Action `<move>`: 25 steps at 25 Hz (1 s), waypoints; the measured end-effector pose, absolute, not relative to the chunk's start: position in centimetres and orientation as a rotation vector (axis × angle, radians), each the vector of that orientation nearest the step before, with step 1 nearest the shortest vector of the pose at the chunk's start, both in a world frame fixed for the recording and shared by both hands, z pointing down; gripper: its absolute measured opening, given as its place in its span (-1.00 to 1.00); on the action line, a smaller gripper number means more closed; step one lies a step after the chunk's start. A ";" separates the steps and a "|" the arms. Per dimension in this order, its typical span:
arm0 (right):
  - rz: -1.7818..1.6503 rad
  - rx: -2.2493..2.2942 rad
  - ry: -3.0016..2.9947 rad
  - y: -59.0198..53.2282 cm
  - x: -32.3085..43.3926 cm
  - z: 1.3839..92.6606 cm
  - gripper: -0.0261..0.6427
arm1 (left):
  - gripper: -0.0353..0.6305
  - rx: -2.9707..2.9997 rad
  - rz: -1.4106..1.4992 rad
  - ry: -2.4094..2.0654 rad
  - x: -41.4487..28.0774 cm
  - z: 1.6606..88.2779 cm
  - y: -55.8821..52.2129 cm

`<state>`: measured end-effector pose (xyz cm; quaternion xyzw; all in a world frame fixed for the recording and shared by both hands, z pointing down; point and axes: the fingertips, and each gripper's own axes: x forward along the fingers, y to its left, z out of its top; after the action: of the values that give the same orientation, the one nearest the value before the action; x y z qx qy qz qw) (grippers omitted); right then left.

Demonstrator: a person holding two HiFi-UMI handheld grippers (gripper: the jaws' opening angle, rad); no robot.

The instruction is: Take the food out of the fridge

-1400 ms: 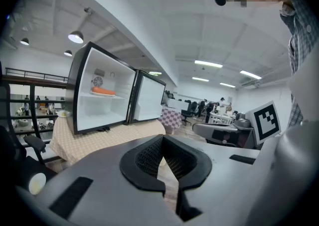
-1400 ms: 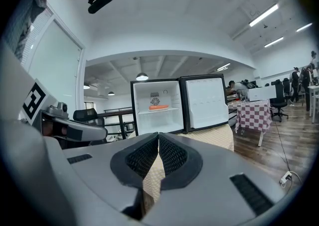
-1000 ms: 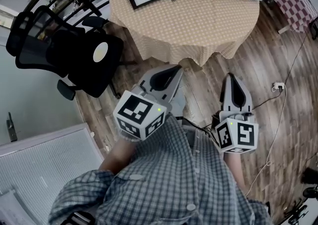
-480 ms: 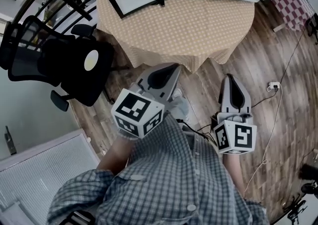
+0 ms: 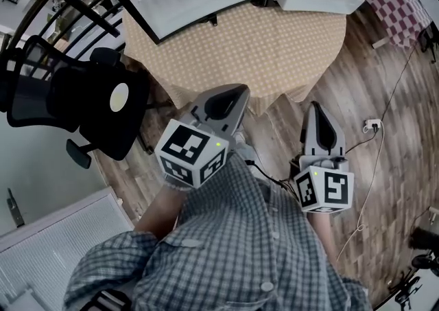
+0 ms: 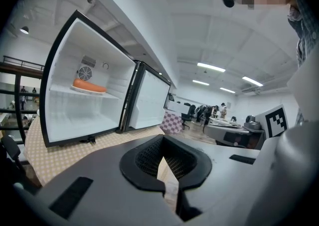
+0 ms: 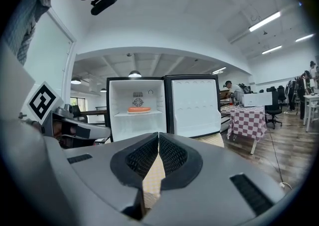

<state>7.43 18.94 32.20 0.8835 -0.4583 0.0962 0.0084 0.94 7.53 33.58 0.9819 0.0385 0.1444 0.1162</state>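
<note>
Fridge front wide open, door swung rt. Table edge before it; chair crowds left.

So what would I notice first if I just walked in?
The little white fridge, standing wide open on the dotted tablecloth, with orange food on its shelf. Close up, the left gripper and right gripper, both shut and empty, point toward it.
</note>
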 end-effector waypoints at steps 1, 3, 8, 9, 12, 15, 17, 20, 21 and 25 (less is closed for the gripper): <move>0.297 2.765 -1.429 18.9 8.1 32.0 -0.89 | -0.88 2.877 0.418 0.117 1.7 33.4 7.4; 0.287 2.764 -1.414 18.6 9.5 31.8 -0.89 | -0.88 2.901 0.417 0.122 2.8 32.9 7.2; 0.266 2.763 -1.407 17.3 12.2 31.5 -0.89 | -0.88 2.991 0.441 0.134 5.0 32.7 6.5; 0.263 2.761 -1.412 16.9 12.5 31.6 -0.89 | -0.88 2.991 0.443 0.137 5.4 32.8 6.3; 0.263 2.755 -1.434 15.4 13.4 31.8 -0.89 | -0.88 2.976 0.446 0.135 6.4 33.2 5.5; 0.276 2.746 -1.456 14.3 14.0 32.0 -0.89 | -0.88 2.965 0.442 0.132 7.6 33.3 4.6; 0.279 2.744 -1.464 13.9 14.7 32.1 -0.89 | -0.88 2.964 0.429 0.123 8.3 33.1 3.9; 0.282 2.754 -1.475 13.2 15.9 32.2 -0.89 | -0.88 2.969 0.412 0.097 9.1 32.8 2.8; 0.279 2.749 -1.483 12.9 16.2 32.3 -0.89 | -0.88 2.969 0.409 0.084 9.1 32.8 2.5; 0.271 2.696 -1.554 10.8 16.7 32.6 -0.89 | -0.88 2.957 0.406 -0.003 8.8 33.3 0.9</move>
<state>16.70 10.83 32.57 0.8631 -0.4974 0.0867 0.0089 8.76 0.90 33.27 0.9877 -0.0011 0.1354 0.0784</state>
